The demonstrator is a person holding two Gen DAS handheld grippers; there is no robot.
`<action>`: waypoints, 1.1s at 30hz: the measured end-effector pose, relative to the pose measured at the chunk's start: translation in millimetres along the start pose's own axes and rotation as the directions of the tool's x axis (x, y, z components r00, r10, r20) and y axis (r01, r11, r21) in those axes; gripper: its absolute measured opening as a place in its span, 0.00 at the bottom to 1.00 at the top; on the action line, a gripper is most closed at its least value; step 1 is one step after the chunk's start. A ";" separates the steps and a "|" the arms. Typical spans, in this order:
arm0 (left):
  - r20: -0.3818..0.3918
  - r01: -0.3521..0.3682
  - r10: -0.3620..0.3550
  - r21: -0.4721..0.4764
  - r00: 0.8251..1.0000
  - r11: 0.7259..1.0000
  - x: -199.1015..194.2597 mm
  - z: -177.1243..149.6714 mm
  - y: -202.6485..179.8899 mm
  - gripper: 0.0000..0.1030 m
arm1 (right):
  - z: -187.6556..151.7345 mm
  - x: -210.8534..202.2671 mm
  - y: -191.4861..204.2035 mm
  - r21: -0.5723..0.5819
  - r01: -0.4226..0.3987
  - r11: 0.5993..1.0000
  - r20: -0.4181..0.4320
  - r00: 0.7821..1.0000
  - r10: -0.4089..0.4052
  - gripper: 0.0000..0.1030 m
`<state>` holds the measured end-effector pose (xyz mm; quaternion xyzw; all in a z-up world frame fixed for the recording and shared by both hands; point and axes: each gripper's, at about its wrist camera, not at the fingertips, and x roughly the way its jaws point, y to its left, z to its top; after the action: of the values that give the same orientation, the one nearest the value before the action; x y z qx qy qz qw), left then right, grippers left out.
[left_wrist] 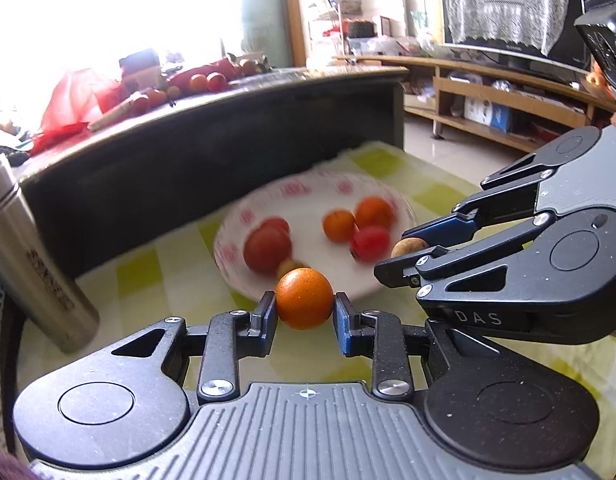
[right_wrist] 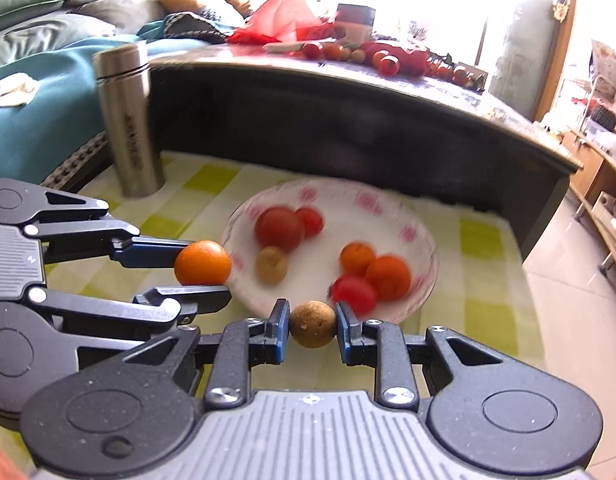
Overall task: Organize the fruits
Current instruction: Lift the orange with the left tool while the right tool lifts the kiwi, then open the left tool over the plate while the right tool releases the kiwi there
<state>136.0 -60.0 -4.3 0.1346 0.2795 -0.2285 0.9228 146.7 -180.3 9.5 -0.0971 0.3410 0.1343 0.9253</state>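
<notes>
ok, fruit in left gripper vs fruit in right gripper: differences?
Colour: the orange fruit in the left gripper is bright orange; the brown fruit in the right gripper is dull tan-brown.
Size: the orange fruit looks larger.
Skin: orange fruit smooth, brown fruit speckled and matte.
Shared: both round, both pinched near the plate.
</notes>
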 end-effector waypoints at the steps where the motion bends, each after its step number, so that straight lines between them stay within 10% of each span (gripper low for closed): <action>1: 0.005 -0.003 0.003 -0.001 1.000 1.000 4.1 4.2 1.4 0.36 | 4.5 3.3 -2.4 -0.003 0.009 1.000 0.005 1.000 -0.009 0.30; 33: -0.026 -0.038 0.038 0.017 0.999 0.999 78.2 55.2 19.7 0.44 | 40.6 66.2 -59.8 0.101 0.020 0.995 0.029 0.999 -0.023 0.31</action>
<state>228.7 -90.8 -2.5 0.1504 0.2871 -0.2112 0.9221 238.4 -213.7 1.7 -0.0517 0.3322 0.1085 0.9355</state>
